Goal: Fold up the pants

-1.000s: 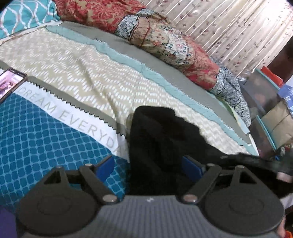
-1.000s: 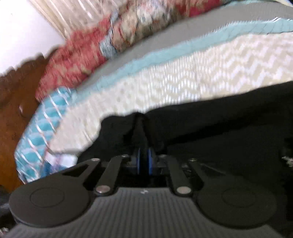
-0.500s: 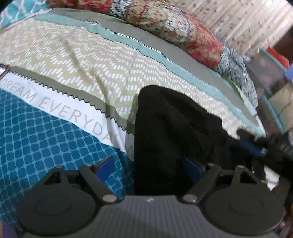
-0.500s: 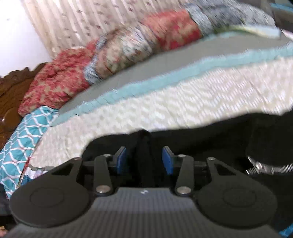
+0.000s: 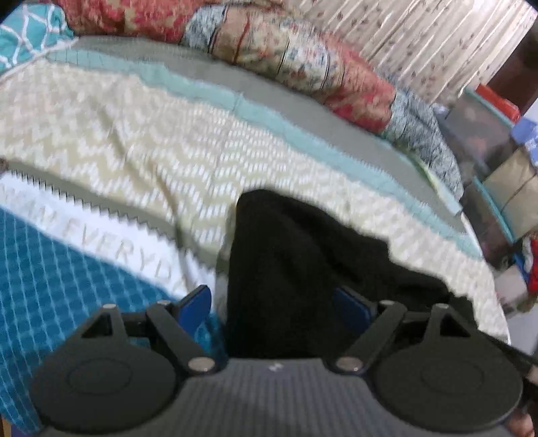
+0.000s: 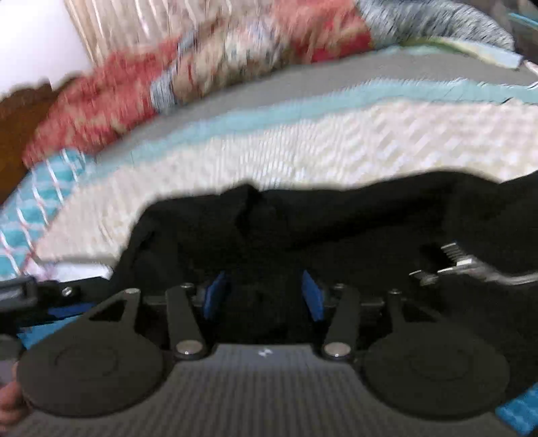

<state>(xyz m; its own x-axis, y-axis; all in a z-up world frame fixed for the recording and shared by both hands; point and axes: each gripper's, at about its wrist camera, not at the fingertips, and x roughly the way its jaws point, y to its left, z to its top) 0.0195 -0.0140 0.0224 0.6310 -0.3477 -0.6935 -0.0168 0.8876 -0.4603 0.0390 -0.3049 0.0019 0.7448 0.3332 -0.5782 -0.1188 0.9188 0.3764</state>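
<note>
the black pants (image 5: 302,269) lie bunched on the patterned bedspread (image 5: 134,141), below its teal stripe and short of the floral pillows (image 5: 285,57). the right gripper (image 6: 264,295) has just been opening, pads clear of the fabric between them. the left gripper (image 5: 275,306) stands wide (pants' edge between its fingers, unpinched).

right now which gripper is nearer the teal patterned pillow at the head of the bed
Left. The left gripper sits at the pants' edge on the side toward the teal pillow. The right gripper, jaws just opened, sits over the pants further from it.
</note>
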